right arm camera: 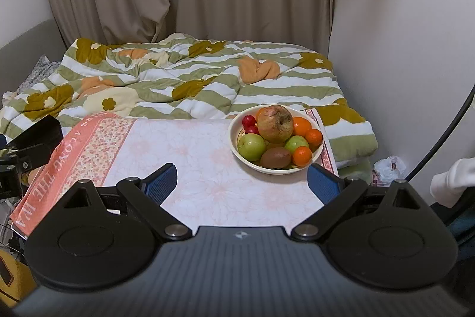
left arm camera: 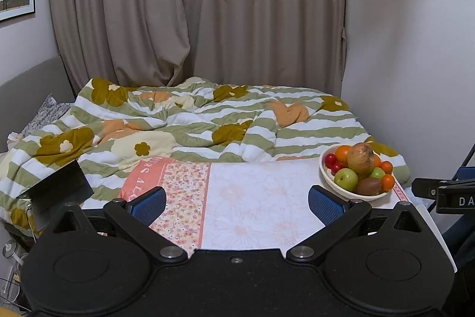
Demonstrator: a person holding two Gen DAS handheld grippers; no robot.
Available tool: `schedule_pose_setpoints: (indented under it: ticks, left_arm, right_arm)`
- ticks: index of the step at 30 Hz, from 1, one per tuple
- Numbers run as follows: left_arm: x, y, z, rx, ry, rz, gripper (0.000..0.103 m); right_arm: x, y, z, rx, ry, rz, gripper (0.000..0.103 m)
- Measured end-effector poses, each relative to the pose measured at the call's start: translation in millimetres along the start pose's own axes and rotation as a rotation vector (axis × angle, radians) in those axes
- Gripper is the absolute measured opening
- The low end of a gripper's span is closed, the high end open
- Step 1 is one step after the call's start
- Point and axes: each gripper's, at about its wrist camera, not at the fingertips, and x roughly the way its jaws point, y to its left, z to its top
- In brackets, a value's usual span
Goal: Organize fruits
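A: Fingers spread wide on both, left gripper and right gripper, nothing held.

B: Fruit?

A: All piled in bowl: pomegranate on top, apples, oranges, kiwi. None on cloth. Fits sorted or unsorted. Bowl sits just ahead of right fingers, far right of left.

B: If picking, top fruit first, straddle its widest part.

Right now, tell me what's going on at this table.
A person holds two grippers, left gripper and right gripper, both open and empty above the floral cloth. All visible fruit sits piled in the white bowl at the cloth's far right: a pomegranate, green apples, oranges, a kiwi and small red fruits. That fits fruit already gathered or awaiting sorting.
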Motion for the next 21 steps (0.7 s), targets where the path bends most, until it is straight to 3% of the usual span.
schedule_pose_setpoints:
  ticks: [21]
  left_arm:
    - [-2.8,-0.2,-1.2,0.008,-0.01,0.001,0.103]
  right_arm:
    - [-1.0,1.7,-4.1,0.003,0.004,-0.001,0.103]
